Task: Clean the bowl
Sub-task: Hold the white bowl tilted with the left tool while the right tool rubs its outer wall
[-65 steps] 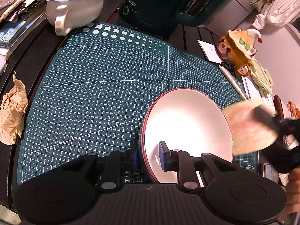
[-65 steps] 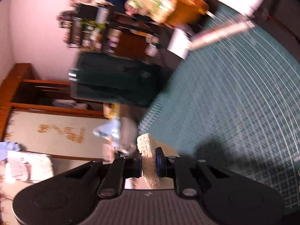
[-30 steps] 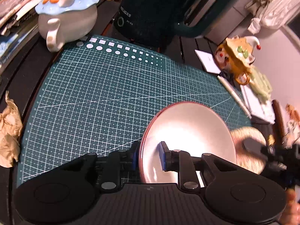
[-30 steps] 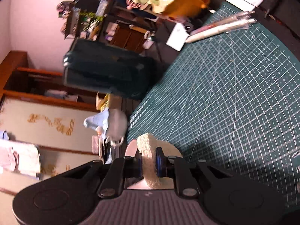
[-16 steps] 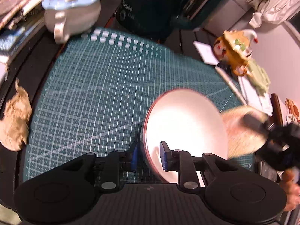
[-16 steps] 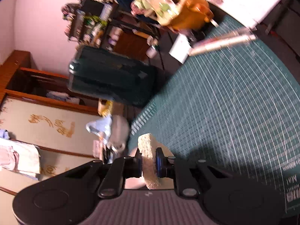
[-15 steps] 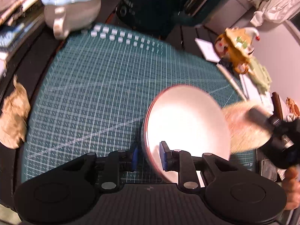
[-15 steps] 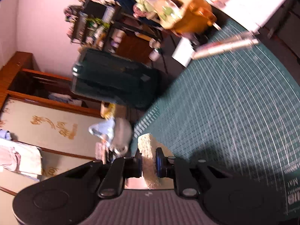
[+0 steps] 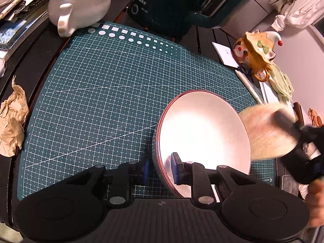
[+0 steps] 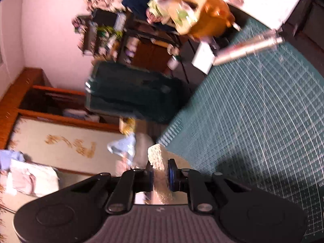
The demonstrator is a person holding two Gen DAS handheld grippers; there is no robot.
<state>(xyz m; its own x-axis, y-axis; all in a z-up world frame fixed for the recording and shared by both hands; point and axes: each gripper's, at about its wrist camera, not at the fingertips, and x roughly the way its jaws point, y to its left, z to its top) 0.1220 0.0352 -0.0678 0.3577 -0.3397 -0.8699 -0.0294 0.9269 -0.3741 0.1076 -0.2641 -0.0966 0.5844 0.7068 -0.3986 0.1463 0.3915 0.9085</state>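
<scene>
The left gripper (image 9: 159, 168) pinches the near rim of the bowl (image 9: 202, 135), one blue pad against the outside wall and the other inside, the jaws drawn close on the thin wall. The bowl is white inside with a thin red rim and a grey outside; it is tilted, its opening turned up and toward the camera, over the near right part of the green cutting mat (image 9: 105, 93). Nothing shows inside the bowl.

The right gripper (image 10: 160, 175) has its jaws pressed narrow on a pale round sponge (image 10: 157, 160), which stands up between the pads. In the left wrist view the sponge (image 9: 263, 129) is blurred and sits just at the bowl's right rim; whether it touches the rim cannot be told. A hand (image 9: 316, 202) shows at the right edge behind that gripper.

Beyond the mat's far edge stand a white teapot with a blue lid (image 9: 79, 6) and a dark green appliance (image 9: 182, 2). To the mat's right are an orange figurine pot (image 9: 255, 48) and a pen (image 9: 248, 85); crumpled brown paper (image 9: 13, 119) lies off its left edge on the dark tabletop (image 9: 36, 56).
</scene>
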